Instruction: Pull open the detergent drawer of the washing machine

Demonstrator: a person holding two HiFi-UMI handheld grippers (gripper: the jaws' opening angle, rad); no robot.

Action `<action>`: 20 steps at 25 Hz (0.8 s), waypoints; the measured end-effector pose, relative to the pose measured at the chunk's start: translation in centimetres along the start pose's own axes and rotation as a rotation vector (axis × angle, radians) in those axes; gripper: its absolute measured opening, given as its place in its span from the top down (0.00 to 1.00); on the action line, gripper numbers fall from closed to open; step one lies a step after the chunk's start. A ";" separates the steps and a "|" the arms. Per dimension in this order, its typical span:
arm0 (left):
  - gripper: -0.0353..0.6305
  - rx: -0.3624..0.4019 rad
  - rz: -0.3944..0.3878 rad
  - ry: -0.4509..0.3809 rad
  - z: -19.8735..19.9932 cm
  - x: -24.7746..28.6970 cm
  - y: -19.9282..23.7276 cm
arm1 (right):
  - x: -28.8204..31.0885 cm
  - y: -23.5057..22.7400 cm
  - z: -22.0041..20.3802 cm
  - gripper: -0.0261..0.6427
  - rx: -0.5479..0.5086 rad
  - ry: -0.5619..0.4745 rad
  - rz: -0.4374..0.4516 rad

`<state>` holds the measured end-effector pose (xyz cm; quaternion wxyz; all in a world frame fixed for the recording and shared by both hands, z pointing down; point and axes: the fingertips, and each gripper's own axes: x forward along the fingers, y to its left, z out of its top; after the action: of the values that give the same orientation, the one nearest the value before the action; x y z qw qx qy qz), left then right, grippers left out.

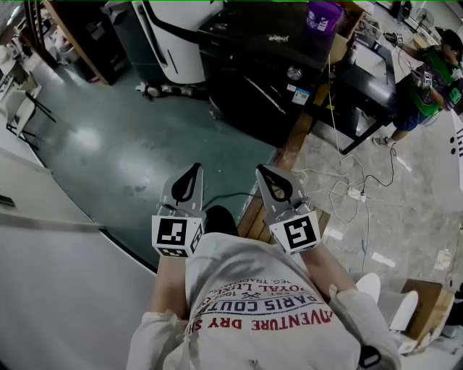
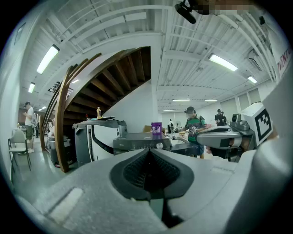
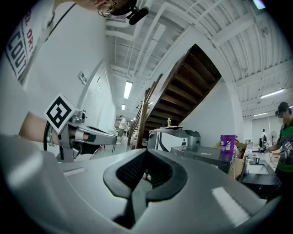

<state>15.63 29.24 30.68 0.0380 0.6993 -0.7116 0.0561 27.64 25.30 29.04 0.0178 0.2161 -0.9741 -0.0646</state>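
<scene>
A dark washing machine (image 1: 264, 79) stands well ahead across the green floor (image 1: 108, 144), its drawer too small to make out. Held level near the chest, the left gripper (image 1: 192, 173) and right gripper (image 1: 266, 175) are pressed together, empty. A purple tub (image 1: 323, 16) sits on the machine.

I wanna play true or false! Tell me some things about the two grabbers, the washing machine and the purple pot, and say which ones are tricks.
1. The left gripper and the right gripper are both shut and empty. True.
2. A purple tub stands on top of the dark washing machine. True.
3. The left gripper is touching the washing machine. False: both grippers are held close to the person's chest, with open floor between them and the machine.
4. The person at the far right wears a red top. False: the top is green.
</scene>
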 end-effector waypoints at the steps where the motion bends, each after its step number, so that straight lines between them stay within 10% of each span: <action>1: 0.94 -0.002 0.000 -0.002 0.0 0.0 0.0 | 0.0 0.0 -0.1 0.96 0.001 0.002 -0.002; 17: 0.94 -0.106 -0.010 -0.060 0.9 0.0 -0.1 | -0.4 -1.0 -1.3 0.96 0.034 -0.001 -0.018; 20: 0.64 -0.110 0.013 -0.079 1.4 0.4 0.5 | -0.1 -1.5 -1.8 0.96 0.043 0.000 -0.012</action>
<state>15.17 28.68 29.35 0.0480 0.6930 -0.7193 -0.0107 28.43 23.78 30.60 0.0126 0.2220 -0.9740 -0.0439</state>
